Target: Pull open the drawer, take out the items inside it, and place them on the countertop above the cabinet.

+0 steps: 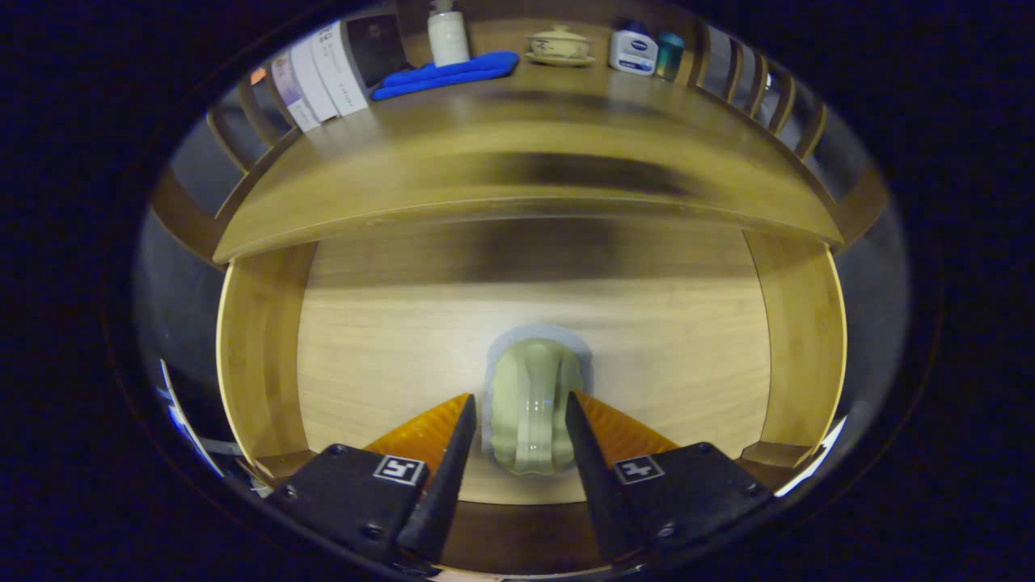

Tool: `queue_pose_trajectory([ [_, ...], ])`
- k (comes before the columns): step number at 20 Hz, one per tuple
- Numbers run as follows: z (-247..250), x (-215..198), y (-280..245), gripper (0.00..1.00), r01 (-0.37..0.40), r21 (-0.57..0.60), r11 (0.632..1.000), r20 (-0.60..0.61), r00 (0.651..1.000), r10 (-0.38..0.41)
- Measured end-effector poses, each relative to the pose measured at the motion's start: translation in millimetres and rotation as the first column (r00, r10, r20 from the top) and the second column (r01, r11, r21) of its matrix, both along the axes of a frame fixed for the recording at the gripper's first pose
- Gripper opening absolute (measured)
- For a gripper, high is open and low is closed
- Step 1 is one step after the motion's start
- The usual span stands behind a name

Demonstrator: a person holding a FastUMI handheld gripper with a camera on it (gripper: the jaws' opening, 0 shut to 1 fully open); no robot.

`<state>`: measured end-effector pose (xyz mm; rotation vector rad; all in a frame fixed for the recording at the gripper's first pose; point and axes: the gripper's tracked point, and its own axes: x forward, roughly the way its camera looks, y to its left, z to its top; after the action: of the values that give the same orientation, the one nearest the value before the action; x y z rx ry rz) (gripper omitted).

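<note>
Pale green glossy cup (534, 404) lies in open drawer (364, 356); gripper (519, 408) fingers flank it at 12 o'clock, contact unclear.

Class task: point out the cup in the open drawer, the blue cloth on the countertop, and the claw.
cup (534, 404): gripper view, its side.
blue cloth (449, 74): gripper view, folded top.
claw (521, 412): gripper view, between fingertips, open around cup.

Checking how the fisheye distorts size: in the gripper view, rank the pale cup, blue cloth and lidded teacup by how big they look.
1. Pale cup, between the jaws of the gripper in the open drawer; nearness inflates it.
2. Blue cloth on the countertop.
3. Lidded teacup, farthest back.
</note>
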<state>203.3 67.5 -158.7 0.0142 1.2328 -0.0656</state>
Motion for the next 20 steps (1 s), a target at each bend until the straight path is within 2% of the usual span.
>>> queue_pose_trajectory([
  [3,-5,-1,-3,0.39,0.007,-0.008,1.000,-0.024,1.000,-0.008],
  [7,-1,-2,-1,0.21,-0.031,0.023,0.999,-0.007,0.999,0.031],
  [12,32,-12,1,0.19,-0.053,0.067,0.996,0.032,0.998,0.051],
  [16,78,-12,-2,0.19,-0.088,0.054,0.995,0.103,0.991,0.082],
  [20,127,1,-3,0.19,-0.088,0.072,0.994,0.180,0.981,0.074],
])
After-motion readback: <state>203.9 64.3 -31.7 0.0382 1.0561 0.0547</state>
